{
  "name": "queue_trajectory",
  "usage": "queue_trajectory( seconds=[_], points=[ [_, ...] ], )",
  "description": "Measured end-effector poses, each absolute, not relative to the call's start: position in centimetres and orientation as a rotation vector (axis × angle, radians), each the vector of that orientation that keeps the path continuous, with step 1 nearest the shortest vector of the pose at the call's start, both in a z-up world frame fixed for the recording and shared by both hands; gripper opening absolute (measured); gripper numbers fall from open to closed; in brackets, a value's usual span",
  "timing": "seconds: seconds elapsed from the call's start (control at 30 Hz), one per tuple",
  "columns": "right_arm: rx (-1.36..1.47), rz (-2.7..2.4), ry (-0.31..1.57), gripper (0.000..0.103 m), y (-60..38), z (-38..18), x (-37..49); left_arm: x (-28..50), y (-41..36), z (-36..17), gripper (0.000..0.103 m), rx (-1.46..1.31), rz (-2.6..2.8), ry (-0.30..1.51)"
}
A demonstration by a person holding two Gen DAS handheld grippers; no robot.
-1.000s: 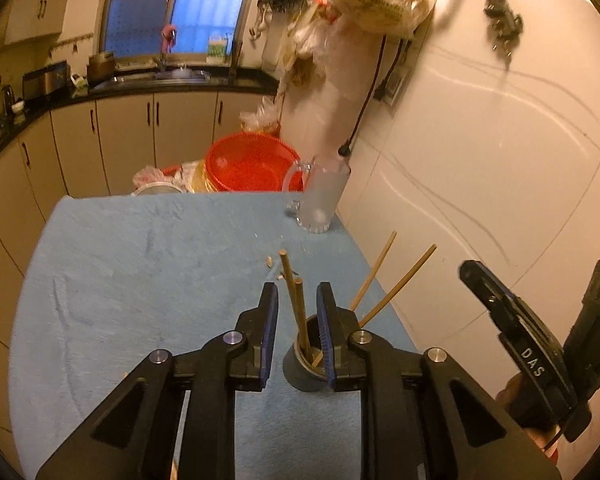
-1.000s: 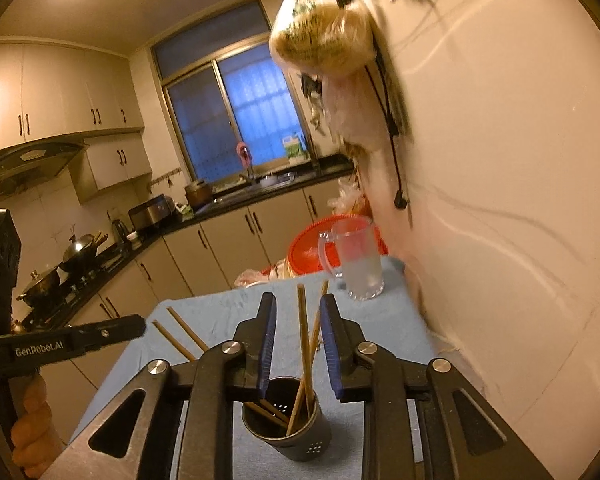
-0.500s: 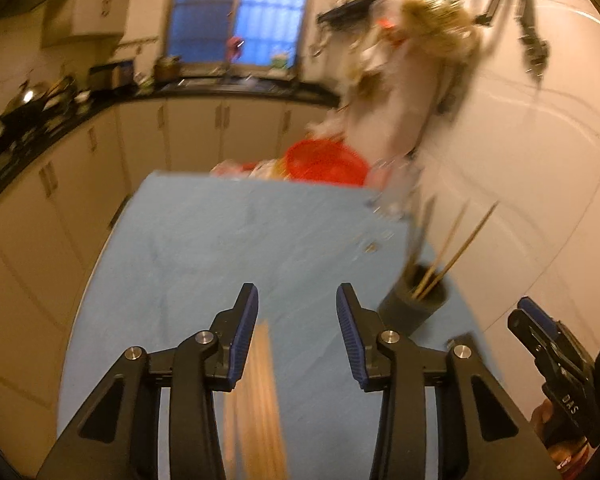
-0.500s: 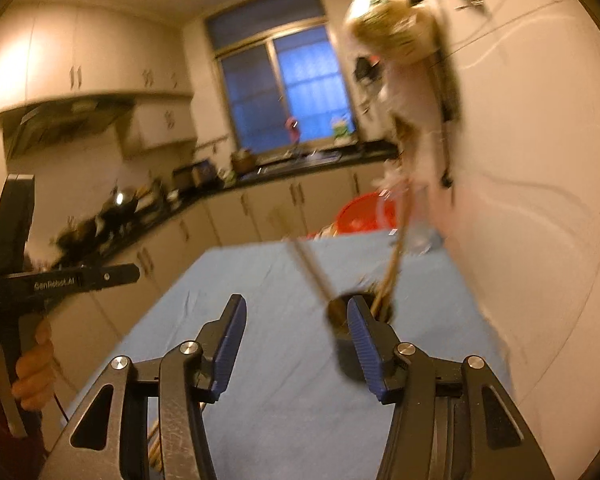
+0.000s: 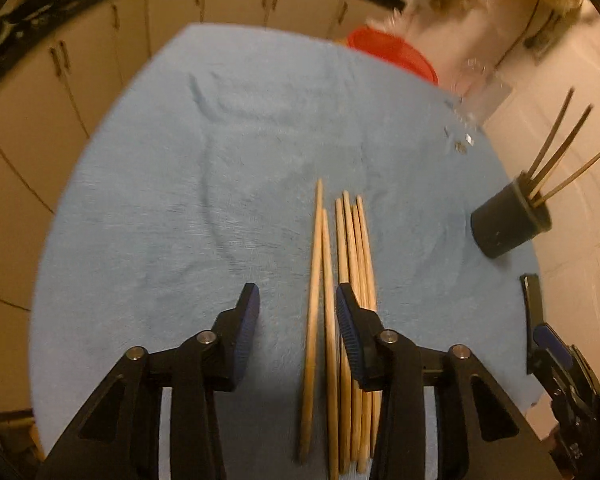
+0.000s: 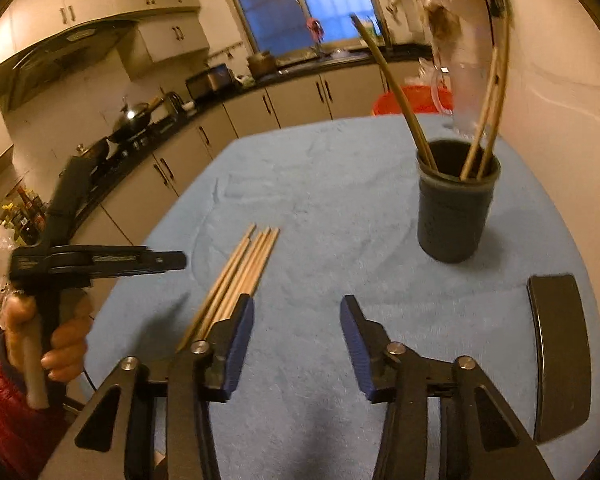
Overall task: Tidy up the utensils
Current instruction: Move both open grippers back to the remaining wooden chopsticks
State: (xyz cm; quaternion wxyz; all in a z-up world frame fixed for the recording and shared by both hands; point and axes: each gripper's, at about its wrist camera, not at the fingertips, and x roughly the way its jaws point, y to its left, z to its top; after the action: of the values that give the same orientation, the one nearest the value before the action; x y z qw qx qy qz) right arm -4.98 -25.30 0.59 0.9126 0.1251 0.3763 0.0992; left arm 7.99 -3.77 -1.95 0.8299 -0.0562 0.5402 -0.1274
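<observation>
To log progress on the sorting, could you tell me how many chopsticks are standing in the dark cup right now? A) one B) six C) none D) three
D: three sticks lean out of the dark cup, while the other chopsticks lie on the blue cloth.

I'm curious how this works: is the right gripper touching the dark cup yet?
Apart. In the right wrist view, bare blue cloth lies between the right gripper and the cup, which stands well beyond its closing, empty jaws.
</observation>
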Motion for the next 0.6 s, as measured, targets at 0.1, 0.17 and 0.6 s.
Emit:
queue_trajectory(
  seconds=[0.1,0.17,0.6],
  points=[
    [0.264,0.192,0.797,0.043,-25.9,0.1,-4.6,10.0,-4.9,-3.9,0.028,-0.109,-0.268,1.207],
    [0.271,0.181,0.800,0.043,-26.3,-0.1,-4.5,11.1,-5.8,-4.8,0.023,-0.105,-0.252,1.240],
    [0.261,0.169,0.834,0.043,-25.9,-0.5,-3.5,13.1,-8.6,-5.3,0.008,0.047,-0.172,1.235]
  ],
)
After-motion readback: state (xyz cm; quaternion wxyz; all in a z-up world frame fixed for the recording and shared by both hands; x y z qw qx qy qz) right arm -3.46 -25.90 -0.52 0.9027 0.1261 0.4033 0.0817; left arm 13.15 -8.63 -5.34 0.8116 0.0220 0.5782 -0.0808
